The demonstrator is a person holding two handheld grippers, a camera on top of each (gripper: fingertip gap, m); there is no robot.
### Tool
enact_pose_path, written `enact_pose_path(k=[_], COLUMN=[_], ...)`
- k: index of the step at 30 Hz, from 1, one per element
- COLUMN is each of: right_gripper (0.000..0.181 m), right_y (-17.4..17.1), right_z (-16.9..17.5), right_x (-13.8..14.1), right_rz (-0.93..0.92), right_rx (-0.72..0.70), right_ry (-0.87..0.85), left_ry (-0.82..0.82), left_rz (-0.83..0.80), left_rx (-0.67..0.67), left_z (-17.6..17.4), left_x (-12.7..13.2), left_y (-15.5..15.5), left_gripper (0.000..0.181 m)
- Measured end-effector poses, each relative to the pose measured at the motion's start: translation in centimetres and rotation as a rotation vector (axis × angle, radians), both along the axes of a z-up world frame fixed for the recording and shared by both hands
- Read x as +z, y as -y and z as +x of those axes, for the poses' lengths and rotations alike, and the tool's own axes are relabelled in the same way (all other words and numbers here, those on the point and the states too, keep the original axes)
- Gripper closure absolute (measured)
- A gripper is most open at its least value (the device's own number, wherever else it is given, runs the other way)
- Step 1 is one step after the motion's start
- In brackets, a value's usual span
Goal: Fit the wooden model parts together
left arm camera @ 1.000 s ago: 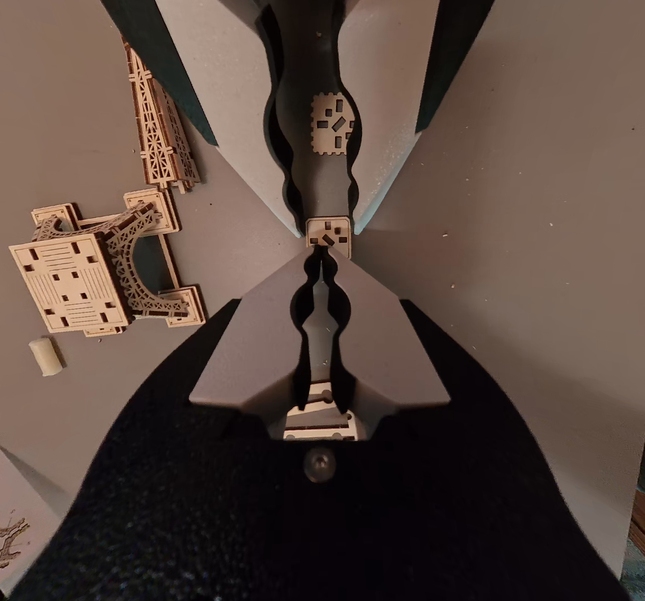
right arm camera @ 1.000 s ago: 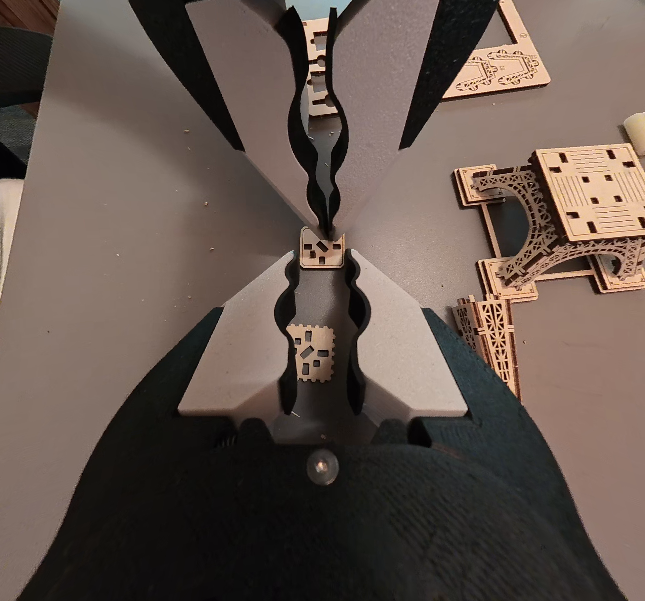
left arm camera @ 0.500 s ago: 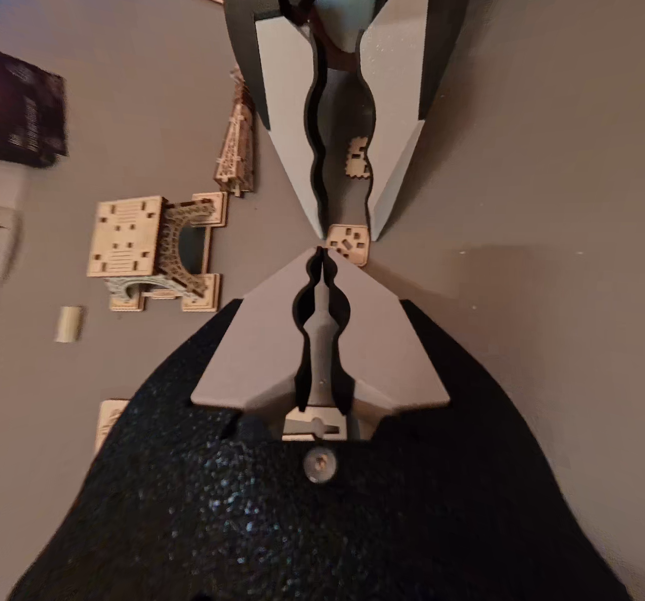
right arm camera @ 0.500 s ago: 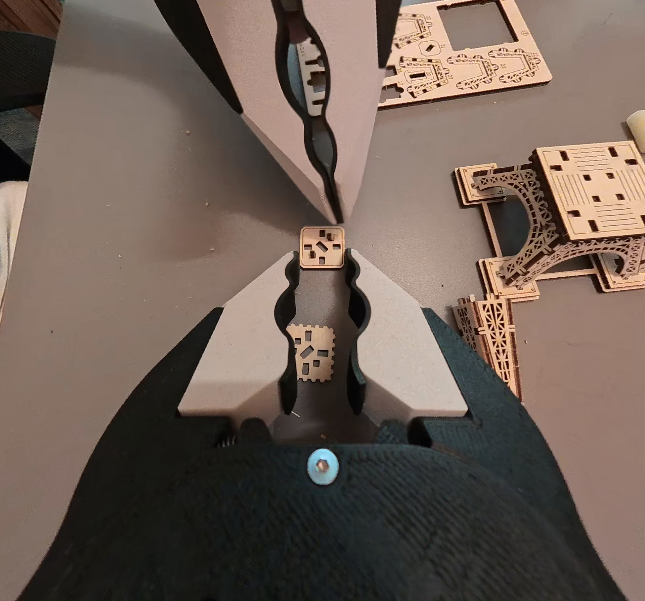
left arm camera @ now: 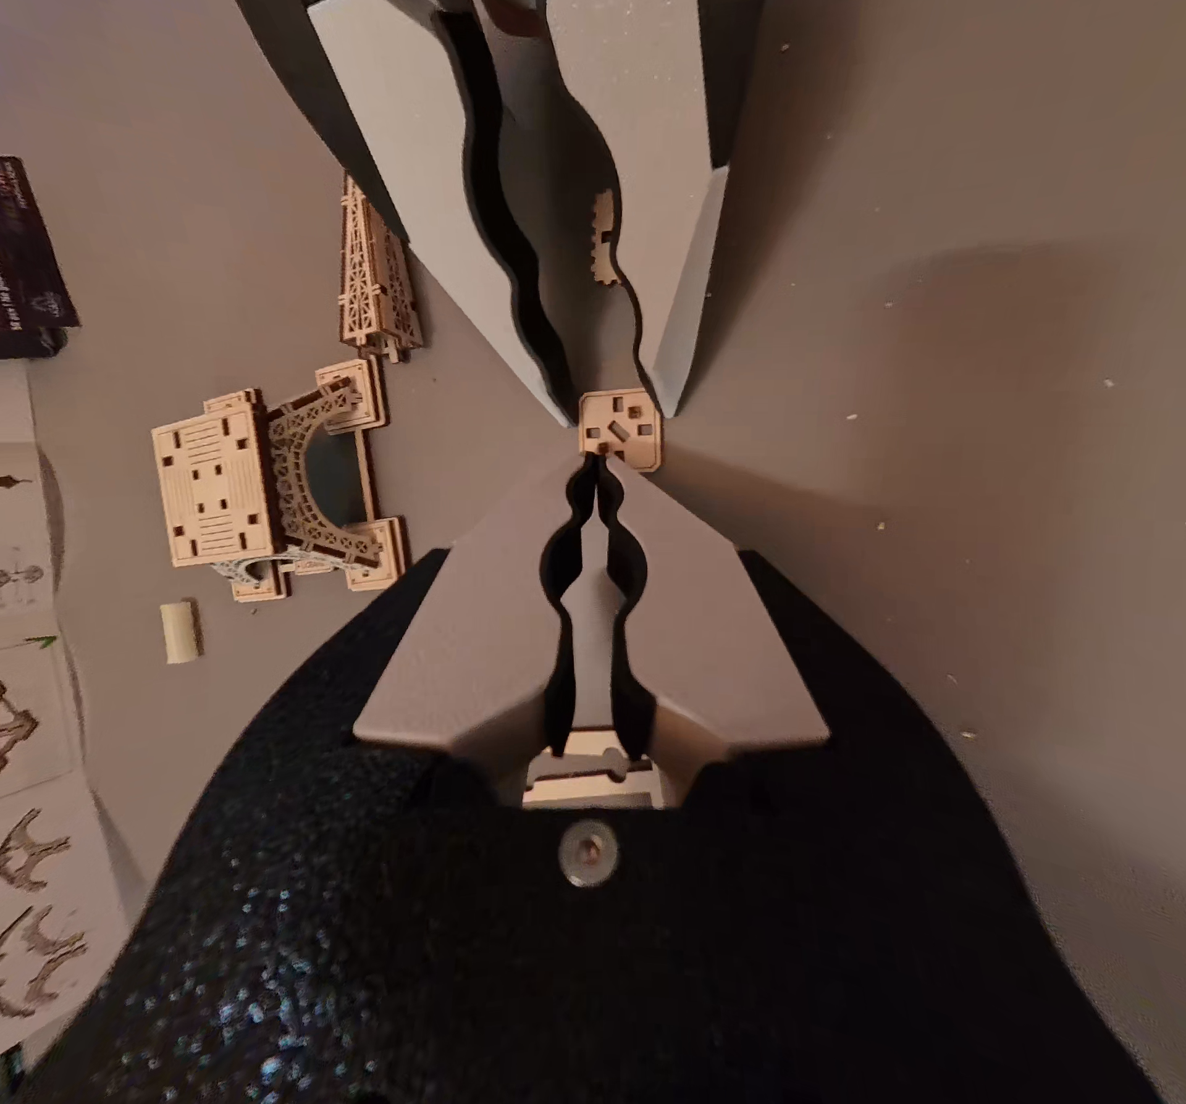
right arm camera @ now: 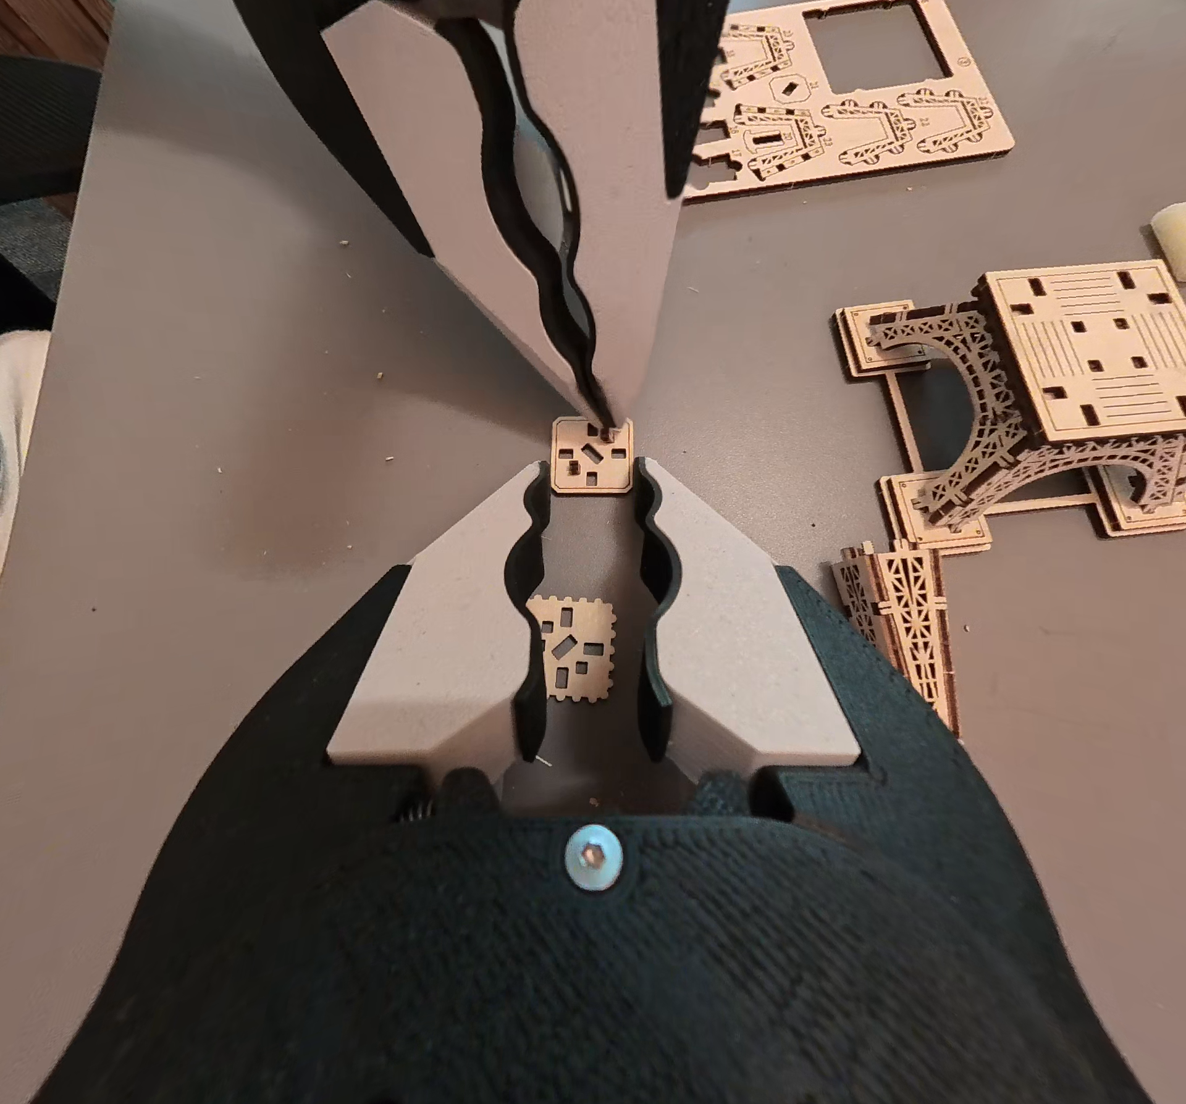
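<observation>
Plate (right arm camera: 592,454), small and square with slots, is gripped at its sides between the right gripper's (right arm camera: 592,471) spread fingertips above the table (right arm camera: 224,432). Left gripper (left arm camera: 598,458), clenched, is pressed onto 1 slot. A 2nd toothed plate (right arm camera: 577,650) lies under the right gripper's fingers.

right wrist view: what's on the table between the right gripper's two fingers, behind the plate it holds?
A toothed-edge wooden plate lies flat on the table, between the right gripper's fingers, behind the held square plate. Right wrist view shows it.
</observation>
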State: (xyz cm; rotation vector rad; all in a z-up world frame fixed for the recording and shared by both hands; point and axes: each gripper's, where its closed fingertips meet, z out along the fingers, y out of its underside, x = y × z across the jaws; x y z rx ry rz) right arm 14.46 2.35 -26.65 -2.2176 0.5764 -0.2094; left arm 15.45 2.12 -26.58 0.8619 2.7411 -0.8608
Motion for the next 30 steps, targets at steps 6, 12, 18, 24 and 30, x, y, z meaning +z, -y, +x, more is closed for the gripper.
enact_pose_path(k=[6, 12, 18, 24, 30], right_gripper=[0.156, 0.156, 0.156, 0.156, 0.156], right_y=[0.0, 0.0, 0.0, 0.0, 0.0], right_z=[0.0, 0.0, 0.0, 0.0, 0.0], right_x=[0.0, 0.0, 0.0, 0.0, 0.0], right_rz=[0.001, 0.0, 0.001, 0.001, 0.003], right_rx=[0.0, 0.0, 0.0, 0.0, 0.0], right_ry=[-0.002, 0.0, -0.003, -0.002, -0.006], left_ry=[0.003, 0.075, 0.054, -0.002, -0.014], left_rz=[-0.006, 0.028, -0.011, 0.022, 0.029], left_rx=[-0.014, 0.0, 0.01, 0.021, 0.016], left_z=[-0.6, 0.3, 0.0, -0.2, -0.3], left_x=[0.6, 0.0, 0.7, 0.2, 0.1], left_y=[0.2, 0.1, 0.4, 0.2, 0.0], left_gripper=[0.181, 0.181, 0.181, 0.181, 0.175])
